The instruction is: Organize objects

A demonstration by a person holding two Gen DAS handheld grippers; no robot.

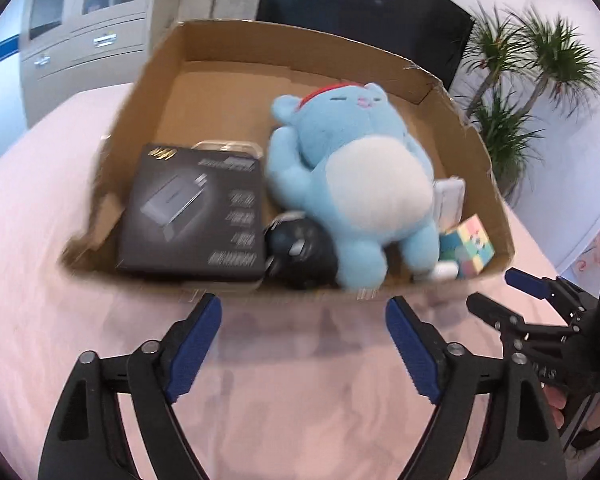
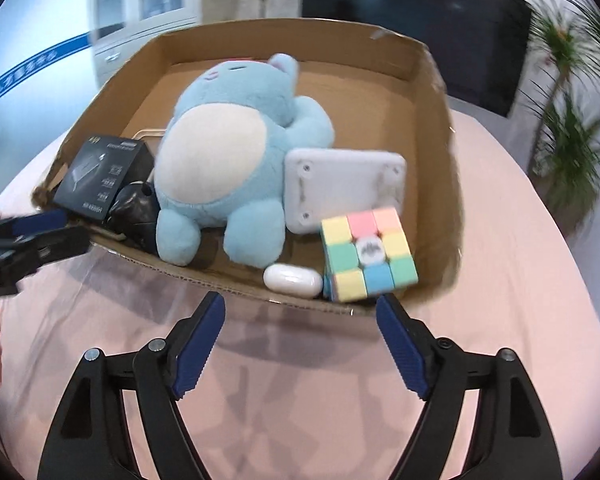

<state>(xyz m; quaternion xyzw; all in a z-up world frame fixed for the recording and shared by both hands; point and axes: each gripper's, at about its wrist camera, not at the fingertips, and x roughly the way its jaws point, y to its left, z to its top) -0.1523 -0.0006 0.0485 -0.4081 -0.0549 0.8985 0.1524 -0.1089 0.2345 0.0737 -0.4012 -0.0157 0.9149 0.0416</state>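
Both tools hang low over the pink table (image 2: 500, 208), and both are spread wide with nothing between the fingers: the left gripper (image 1: 304, 344) faces the near wall of the box (image 1: 156, 80), the right gripper (image 2: 300, 340) faces the same wall further right. Each shows at the edge of the other's view, jaws apart there too. Just past the near wall, from the right, sits the pastel cube (image 2: 366, 254) in the box's near right corner, with a white pod (image 2: 293, 277) lying touching its left side. Behind them a white flat case (image 2: 344, 188) leans up against the plush (image 2: 228, 148), a blue toy with a cream belly lying on its back across the middle of the box, feet toward the grippers. Left of its feet there's a dark rounded object (image 1: 300, 256), too blurred to name, and beside that a black carton (image 1: 192, 212) flat in the near left corner. Something clear peeks out behind the carton. Beyond the box: a dark screen (image 1: 360, 4), potted plants (image 1: 516, 92), a grey cabinet (image 1: 84, 28).
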